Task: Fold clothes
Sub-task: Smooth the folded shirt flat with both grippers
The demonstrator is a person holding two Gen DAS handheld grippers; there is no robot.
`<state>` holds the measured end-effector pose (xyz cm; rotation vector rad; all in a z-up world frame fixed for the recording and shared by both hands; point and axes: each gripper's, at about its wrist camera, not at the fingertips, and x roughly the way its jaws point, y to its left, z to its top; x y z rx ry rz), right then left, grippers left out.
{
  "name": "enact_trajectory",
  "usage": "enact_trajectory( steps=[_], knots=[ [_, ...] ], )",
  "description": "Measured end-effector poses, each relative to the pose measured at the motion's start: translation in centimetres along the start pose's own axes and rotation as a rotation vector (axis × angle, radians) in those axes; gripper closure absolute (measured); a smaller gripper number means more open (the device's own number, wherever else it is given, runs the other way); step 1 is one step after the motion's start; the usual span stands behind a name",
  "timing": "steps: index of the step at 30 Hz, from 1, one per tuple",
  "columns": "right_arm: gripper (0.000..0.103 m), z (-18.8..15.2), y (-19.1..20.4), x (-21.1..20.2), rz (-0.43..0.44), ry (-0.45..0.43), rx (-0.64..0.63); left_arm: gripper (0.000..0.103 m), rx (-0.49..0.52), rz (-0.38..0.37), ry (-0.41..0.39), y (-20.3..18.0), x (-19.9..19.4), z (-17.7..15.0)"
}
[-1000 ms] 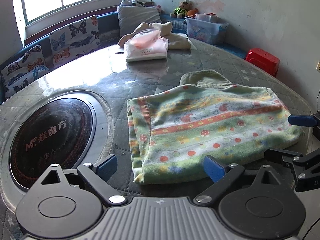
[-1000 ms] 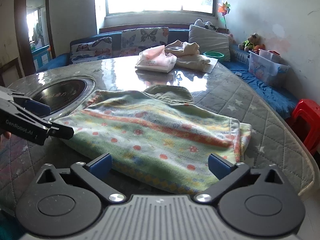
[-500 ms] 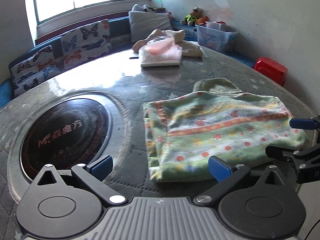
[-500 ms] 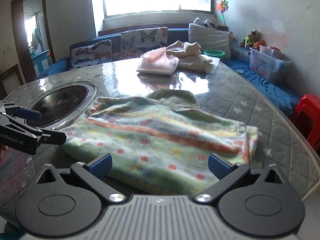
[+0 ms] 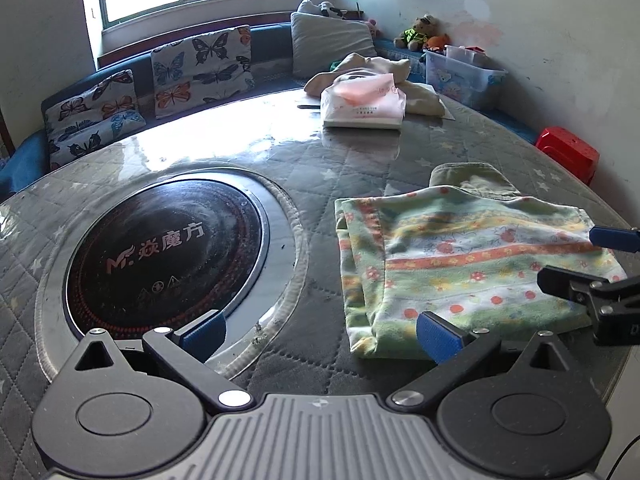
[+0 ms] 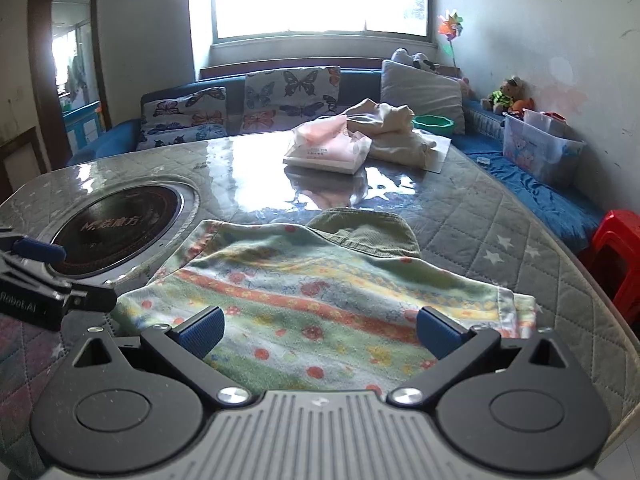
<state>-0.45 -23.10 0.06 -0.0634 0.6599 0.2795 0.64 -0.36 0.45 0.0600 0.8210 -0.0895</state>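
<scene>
A folded striped cloth [image 5: 472, 264] [image 6: 320, 304] in green, orange and yellow with red dots lies flat on the quilted table. An olive garment [image 5: 472, 178] [image 6: 368, 230] pokes out from under its far edge. My left gripper [image 5: 320, 334] hovers open off the cloth's left end, its right pad over the near corner. My right gripper [image 6: 318, 334] hangs open above the cloth's near edge, holding nothing. Each gripper shows at the side of the other's view: the right one [image 5: 592, 268], the left one [image 6: 48, 276].
A round black cooktop [image 5: 160, 244] [image 6: 116, 232] is set into the table left of the cloth. A tissue pack [image 5: 362, 106] [image 6: 328, 148] and a beige clothes heap [image 5: 400, 80] sit at the far side. A red stool [image 5: 568, 152] [image 6: 616, 256] stands beyond the right table edge [image 6: 624, 320].
Both grippers have pulled back and away from the cloth, the left one swinging left toward the cooktop. The cloth lies still and both stay open.
</scene>
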Motion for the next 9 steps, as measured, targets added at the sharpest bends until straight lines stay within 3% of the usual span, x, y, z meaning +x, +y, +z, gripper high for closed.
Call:
enact_trajectory(
  steps=[9],
  knots=[
    [0.000, 0.7, 1.0, 0.4, -0.013, -0.006, 0.039, 0.000, -0.023, 0.031, -0.015, 1.0, -0.7, -0.3]
  ],
)
